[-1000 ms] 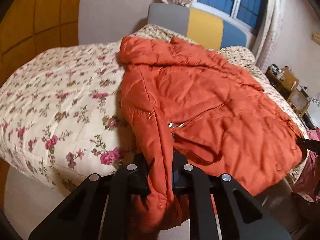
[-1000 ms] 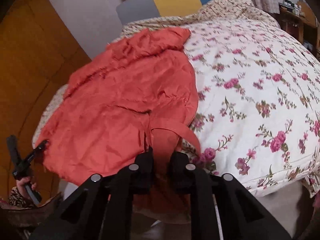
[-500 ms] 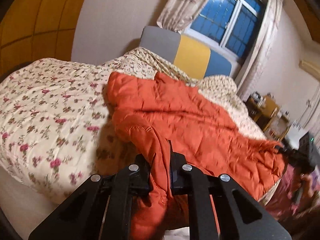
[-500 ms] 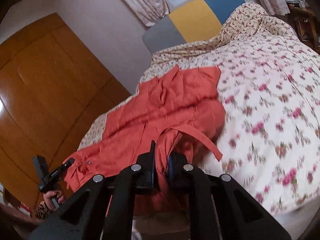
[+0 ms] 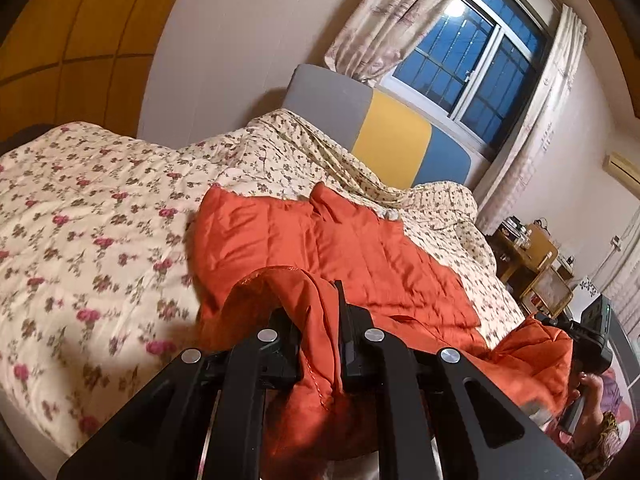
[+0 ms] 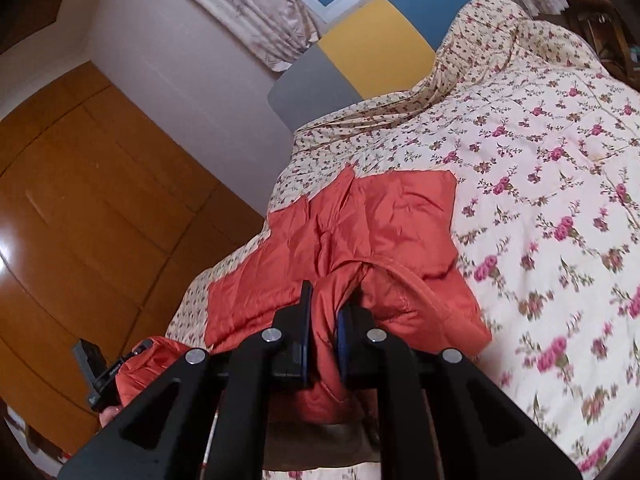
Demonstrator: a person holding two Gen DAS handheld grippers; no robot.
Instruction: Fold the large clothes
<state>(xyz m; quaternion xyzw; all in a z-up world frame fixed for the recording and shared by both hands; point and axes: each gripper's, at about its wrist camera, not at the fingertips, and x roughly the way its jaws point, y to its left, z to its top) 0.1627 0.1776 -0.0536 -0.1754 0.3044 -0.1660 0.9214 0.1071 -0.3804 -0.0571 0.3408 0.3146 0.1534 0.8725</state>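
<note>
Orange jacket (image 5: 360,248) on floral quilt (image 5: 88,240), both grippers clamped

Left gripper (image 5: 320,344) low in the centre of the left wrist frame, jaws clamped tight on a bunched fold of orange jacket (image 5: 352,256), black fingers (image 5: 286,340) pointing up the frame and a little downward in the room. Right gripper (image 6: 324,340) likewise at the bottom centre of the right wrist frame, pads pinched on another fold of the same cloth, and seen again at the far right edge of the left wrist view with a hand (image 5: 588,396) wrapped round its grip. Left gripper also small at the lower left of the right wrist frame, fingers of the holding hand just visible beneath it.
</note>
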